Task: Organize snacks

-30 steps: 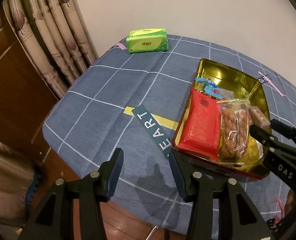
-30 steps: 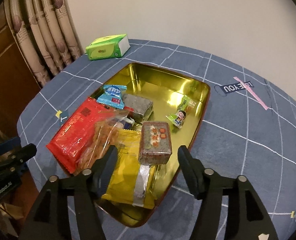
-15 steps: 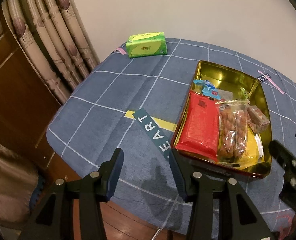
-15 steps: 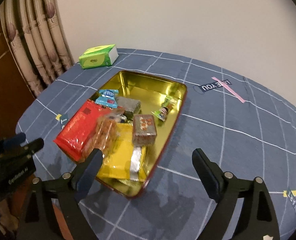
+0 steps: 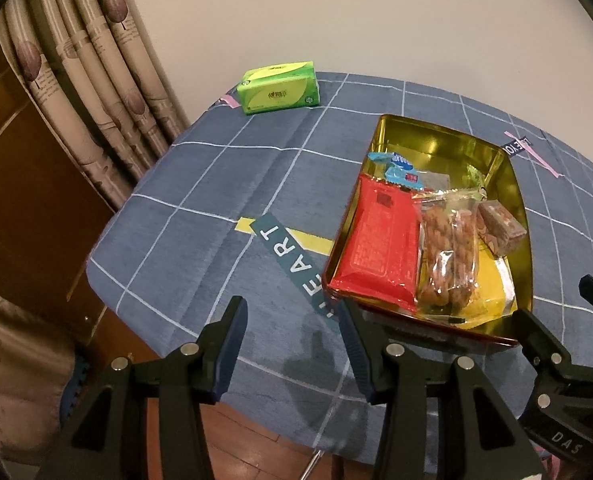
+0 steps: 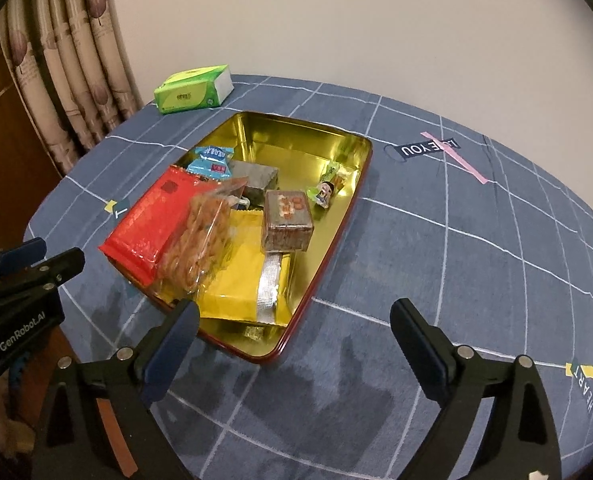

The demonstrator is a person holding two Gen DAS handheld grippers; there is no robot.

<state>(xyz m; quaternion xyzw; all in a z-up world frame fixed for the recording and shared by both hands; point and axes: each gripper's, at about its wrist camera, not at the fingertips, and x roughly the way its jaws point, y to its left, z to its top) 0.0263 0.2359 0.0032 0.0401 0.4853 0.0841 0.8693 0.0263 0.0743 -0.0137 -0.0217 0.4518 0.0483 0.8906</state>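
Note:
A gold tin tray (image 6: pixel 296 136) (image 5: pixel 436 140) with a red rim sits on the blue checked tablecloth. It holds a red packet (image 6: pixel 152 216) (image 5: pixel 380 244), a clear bag of fried twists (image 6: pixel 198 240) (image 5: pixel 448 248), a yellow packet (image 6: pixel 248 280), a brown block snack (image 6: pixel 286 220) (image 5: pixel 500 228), blue candies (image 6: pixel 212 160), a grey bar (image 6: pixel 256 176) and a small cartoon sachet (image 6: pixel 324 190). My left gripper (image 5: pixel 292 344) is open and empty at the table's near edge, left of the tray. My right gripper (image 6: pixel 296 344) is open wide and empty, above the tray's near corner.
A green tissue pack (image 5: pixel 280 88) (image 6: pixel 194 90) lies at the table's far left edge. Curtains (image 5: pixel 88 92) and a wooden door (image 5: pixel 12 184) stand to the left. A plain wall is behind the table. The table edge drops off near both grippers.
The right gripper has opened wide and pulled back from the tray, leaving the brown block snack lying in it. The left gripper has barely moved.

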